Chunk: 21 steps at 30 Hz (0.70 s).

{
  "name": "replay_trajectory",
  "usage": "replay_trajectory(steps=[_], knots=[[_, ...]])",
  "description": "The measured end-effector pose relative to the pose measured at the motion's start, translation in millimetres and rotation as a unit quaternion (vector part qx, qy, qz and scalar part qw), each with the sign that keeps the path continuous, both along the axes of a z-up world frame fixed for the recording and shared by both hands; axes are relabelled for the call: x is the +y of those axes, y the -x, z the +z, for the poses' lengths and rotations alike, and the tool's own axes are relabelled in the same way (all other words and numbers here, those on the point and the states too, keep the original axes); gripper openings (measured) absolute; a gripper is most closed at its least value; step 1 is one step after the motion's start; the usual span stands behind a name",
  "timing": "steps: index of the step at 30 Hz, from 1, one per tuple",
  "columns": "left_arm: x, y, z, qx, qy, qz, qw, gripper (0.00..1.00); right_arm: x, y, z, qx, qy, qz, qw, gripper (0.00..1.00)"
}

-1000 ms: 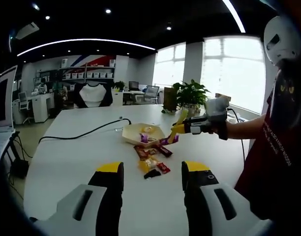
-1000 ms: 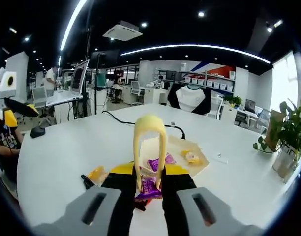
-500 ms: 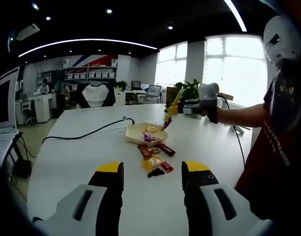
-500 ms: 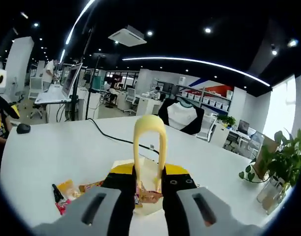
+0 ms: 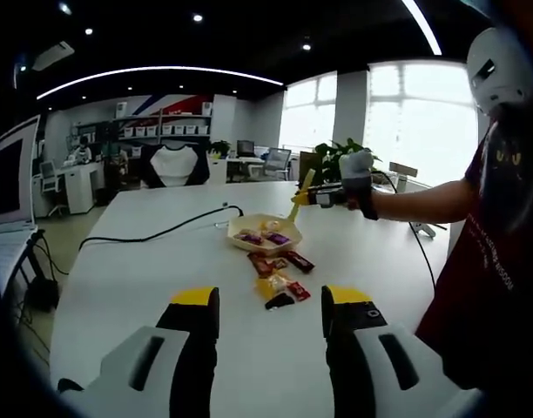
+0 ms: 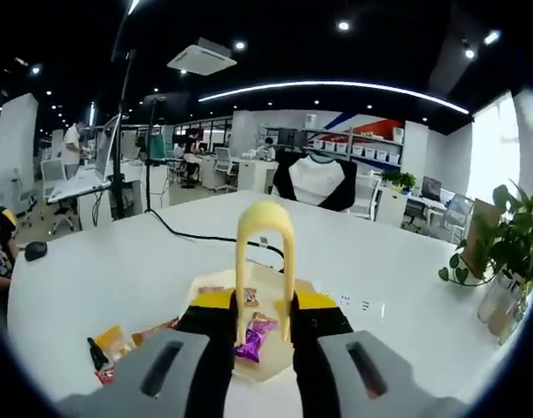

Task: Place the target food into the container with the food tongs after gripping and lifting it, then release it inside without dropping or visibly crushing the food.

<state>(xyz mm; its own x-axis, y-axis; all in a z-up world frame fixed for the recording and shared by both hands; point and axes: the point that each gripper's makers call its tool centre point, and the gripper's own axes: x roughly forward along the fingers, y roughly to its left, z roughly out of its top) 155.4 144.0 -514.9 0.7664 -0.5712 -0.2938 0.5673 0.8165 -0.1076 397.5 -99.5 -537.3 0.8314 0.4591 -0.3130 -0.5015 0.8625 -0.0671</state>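
Nearest the lens in the right gripper view, the right gripper [image 6: 262,326] is seen with its jaws clenched on the yellow food tongs [image 6: 265,261], whose looped end rises upright between them. Just below the tong tips, a purple-wrapped snack [image 6: 252,337] lies inside the shallow cream container [image 6: 312,292]; whether the tips touch it cannot be told. The placement is therefore judged essentially done, with withdrawal of the tongs remaining. In the left gripper view, the left gripper [image 5: 271,305] is held low over the white counter [image 5: 127,287] with its jaws released and nothing between them. Beyond it, several loose wrapped snacks [image 5: 280,277] are scattered on the counter just beside the container [image 5: 265,235], and these may be left for later transfers. A black cable [image 5: 153,235] is laid across the counter behind the container, and a potted plant [image 6: 506,261] stands at the far edge. Farther off, an open office is shown, with desks, monitors, shelving, large windows and ceiling light strips.
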Motion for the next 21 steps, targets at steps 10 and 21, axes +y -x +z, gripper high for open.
replay_trajectory(steps=[10,21], knots=[[-7,-3.1,1.4,-0.004,0.001,-0.009,0.9999,0.50,-11,30,-0.2,0.044,-0.090,-0.044,0.9940,0.21],[-10,-4.7,3.8,-0.008,0.001,-0.012,0.9999,0.50,-11,70,4.2,0.025,-0.054,-0.026,0.9979,0.21]])
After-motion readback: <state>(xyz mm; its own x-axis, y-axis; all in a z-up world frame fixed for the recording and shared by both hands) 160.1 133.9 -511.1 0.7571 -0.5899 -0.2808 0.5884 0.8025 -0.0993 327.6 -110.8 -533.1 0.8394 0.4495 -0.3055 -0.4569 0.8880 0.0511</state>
